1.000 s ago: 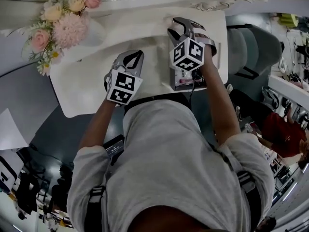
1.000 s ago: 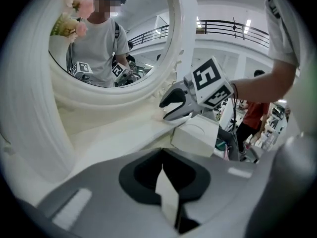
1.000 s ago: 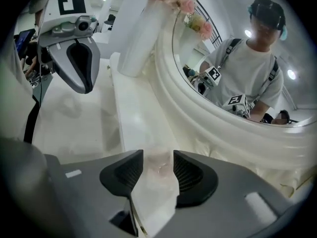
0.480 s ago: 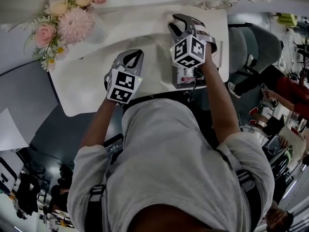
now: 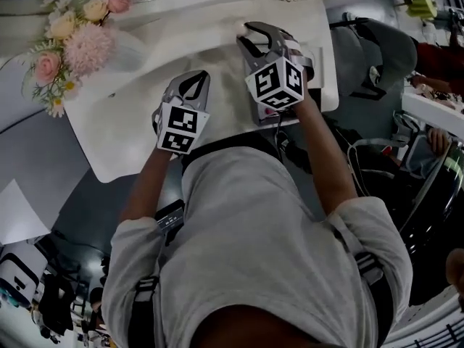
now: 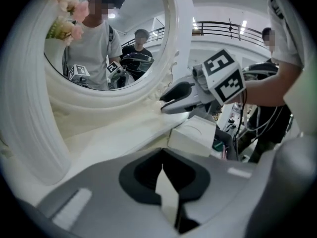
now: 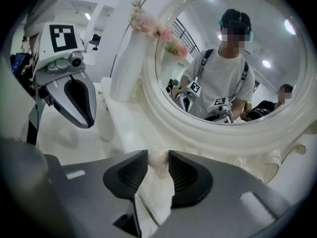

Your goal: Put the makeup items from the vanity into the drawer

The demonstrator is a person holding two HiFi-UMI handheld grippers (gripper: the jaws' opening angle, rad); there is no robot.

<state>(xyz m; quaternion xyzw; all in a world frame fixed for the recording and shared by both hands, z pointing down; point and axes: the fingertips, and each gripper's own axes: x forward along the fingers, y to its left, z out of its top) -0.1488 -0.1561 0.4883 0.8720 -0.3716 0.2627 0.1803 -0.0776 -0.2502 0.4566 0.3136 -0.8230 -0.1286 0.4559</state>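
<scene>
On the white vanity top point(image 5: 138, 122), my right gripper point(image 5: 254, 36) hovers near the back edge below the mirror. Its jaws have just been closing, and they now pinch a small pale pink makeup item point(image 7: 157, 161) between the pads. The right gripper point(image 7: 158, 158) holds it just above the tabletop. The open drawer point(image 6: 194, 134) lies under that hand at the table's right end, with small items inside. My left gripper point(image 5: 194, 82) rests over the middle of the top. In the left gripper view its tips point(image 6: 162, 165) meet with nothing between them.
A white vase of pink and cream flowers point(image 5: 72, 38) stands at the back left. A large round mirror point(image 7: 233, 58) with a thick carved frame rises behind the table. A grey chair point(image 5: 377, 64) is to the right, and people stand beyond it.
The right gripper has lifted slightly off the vanity top and rolled a little. The left gripper has stayed where it was.
</scene>
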